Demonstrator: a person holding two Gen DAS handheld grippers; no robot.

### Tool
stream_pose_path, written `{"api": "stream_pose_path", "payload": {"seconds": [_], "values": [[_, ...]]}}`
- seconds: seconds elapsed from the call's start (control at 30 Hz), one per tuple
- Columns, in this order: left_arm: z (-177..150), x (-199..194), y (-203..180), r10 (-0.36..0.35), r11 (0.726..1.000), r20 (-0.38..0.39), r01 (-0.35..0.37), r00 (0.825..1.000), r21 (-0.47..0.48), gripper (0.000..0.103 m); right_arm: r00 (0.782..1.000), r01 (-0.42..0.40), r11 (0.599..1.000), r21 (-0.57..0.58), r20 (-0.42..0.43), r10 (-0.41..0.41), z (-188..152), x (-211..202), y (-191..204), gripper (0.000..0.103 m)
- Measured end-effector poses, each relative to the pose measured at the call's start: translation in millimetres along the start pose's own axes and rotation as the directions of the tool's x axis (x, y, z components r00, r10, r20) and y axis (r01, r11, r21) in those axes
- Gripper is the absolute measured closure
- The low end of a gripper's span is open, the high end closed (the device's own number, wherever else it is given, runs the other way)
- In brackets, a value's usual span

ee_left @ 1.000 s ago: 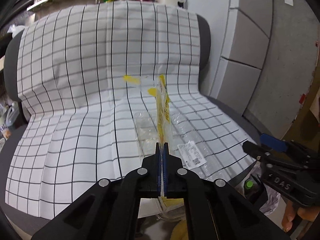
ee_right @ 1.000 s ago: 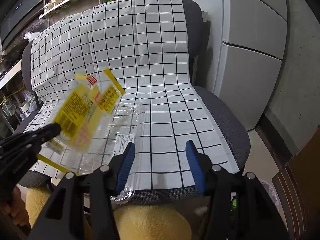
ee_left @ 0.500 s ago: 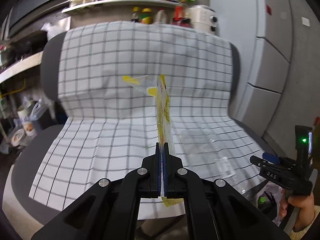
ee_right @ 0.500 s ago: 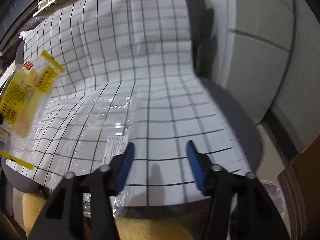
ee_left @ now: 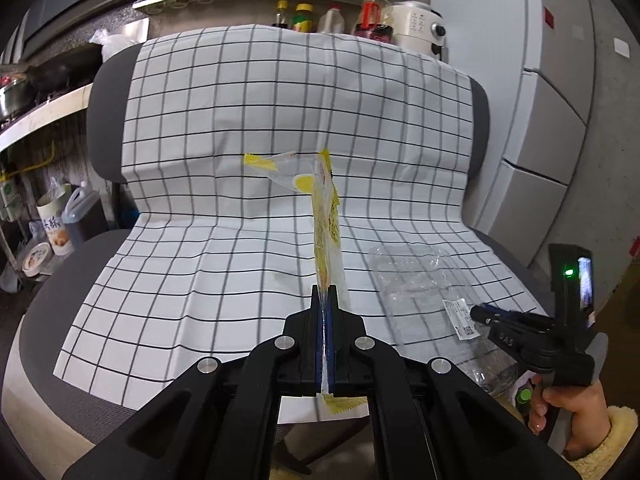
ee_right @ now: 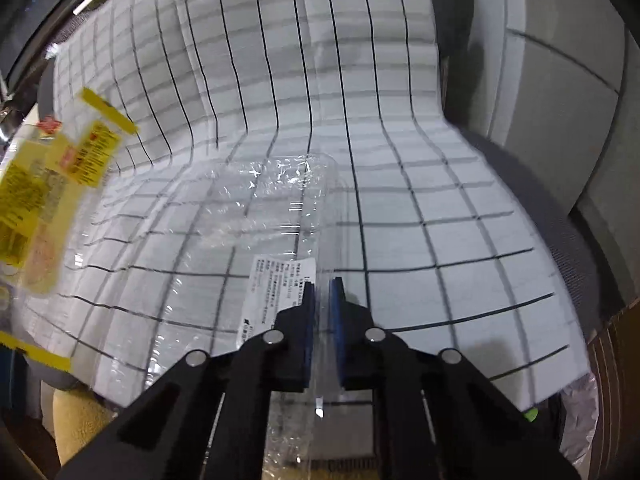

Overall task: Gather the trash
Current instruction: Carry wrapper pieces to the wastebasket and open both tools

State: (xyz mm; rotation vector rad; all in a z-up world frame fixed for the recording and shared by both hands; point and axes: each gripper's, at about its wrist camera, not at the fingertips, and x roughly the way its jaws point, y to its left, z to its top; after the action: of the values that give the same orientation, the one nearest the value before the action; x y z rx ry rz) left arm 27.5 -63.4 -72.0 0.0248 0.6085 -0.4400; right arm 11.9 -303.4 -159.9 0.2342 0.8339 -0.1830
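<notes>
My left gripper (ee_left: 325, 290) is shut on a yellow and clear snack wrapper (ee_left: 326, 216), which stands up edge-on above the chair seat; in the right wrist view the wrapper (ee_right: 44, 176) hangs at the far left. A crumpled clear plastic container (ee_right: 264, 208) with a white label (ee_right: 276, 292) lies on the checked cloth (ee_left: 200, 240). My right gripper (ee_right: 322, 284) is closing its jaws on the container's near edge, and the thin plastic sits between the blue pads. In the left wrist view the right gripper (ee_left: 478, 313) touches the container (ee_left: 416, 276) at the label.
The cloth covers the seat and back of a grey chair (ee_left: 48, 312). A hand in a fleecy sleeve (ee_left: 568, 400) holds the right gripper. A shelf of bottles (ee_left: 320, 8) runs behind the chair, and grey cabinet fronts (ee_left: 560, 120) stand to the right.
My right gripper dropped to the container's near edge and its jaws closed from wide apart onto the plastic. The left gripper drew back with the wrapper still in it.
</notes>
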Motion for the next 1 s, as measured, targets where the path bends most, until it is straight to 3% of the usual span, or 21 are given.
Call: {"api": "stream_pose_path", "payload": {"seconds": [0.2, 0.33, 0.4, 0.5, 0.63, 0.77, 0.83, 0.9, 1.0], "values": [[2.4, -1.6, -38.2, -0.108, 0.992, 0.011, 0.107, 0.994, 0.06, 0.101, 0.987, 0.094, 0.995, 0.043, 0.127, -0.099, -7.6, -68.3, -35.2, 0.096], [3.0, -0.8, -77.5, -0.212, 0.969, 0.012, 0.209, 0.977, 0.131, 0.101, 0.958, 0.219, 0.963, 0.156, 0.155, -0.243, -29.0, -121.2, -96.6, 0.096], [3.0, -0.5, -99.0, -0.261, 0.953, 0.007, 0.256, 0.965, 0.161, 0.101, 0.938, 0.284, 0.937, 0.203, 0.142, -0.315, -42.4, -141.9, -126.1, 0.096], [2.5, 0.6, -128.4, -0.324, 0.929, -0.005, 0.319, 0.946, 0.191, 0.101, 0.886, 0.417, 0.863, 0.285, 0.087, -0.456, -73.0, -173.6, -178.8, 0.096], [-2.4, 1.2, -159.5, -0.378, 0.901, -0.032, 0.376, 0.925, 0.218, 0.101, 0.835, 0.509, 0.775, 0.374, 0.003, -0.55, -110.5, -194.0, -231.5, 0.096], [-8.7, 2.2, -181.6, -0.405, 0.88, -0.062, 0.407, 0.912, 0.244, 0.101, 0.83, 0.516, 0.726, 0.454, -0.057, -0.555, -140.4, -194.9, -267.4, 0.096], [-11.6, 3.6, -191.5, -0.414, 0.871, -0.079, 0.42, 0.907, 0.254, 0.101, 0.833, 0.519, 0.706, 0.481, -0.099, -0.545, -149.2, -179.8, -284.7, 0.089], [-13.3, 4.0, -197.2, -0.421, 0.864, -0.094, 0.43, 0.902, 0.263, 0.101, 0.829, 0.54, 0.688, 0.485, -0.167, -0.533, -157.5, -161.8, -298.3, 0.055], [-16.8, 3.3, -205.5, -0.431, 0.849, -0.107, 0.443, 0.896, 0.287, 0.101, 0.832, 0.541, 0.694, 0.474, -0.183, -0.524, -161.4, -156.2, -298.8, 0.055]]}}
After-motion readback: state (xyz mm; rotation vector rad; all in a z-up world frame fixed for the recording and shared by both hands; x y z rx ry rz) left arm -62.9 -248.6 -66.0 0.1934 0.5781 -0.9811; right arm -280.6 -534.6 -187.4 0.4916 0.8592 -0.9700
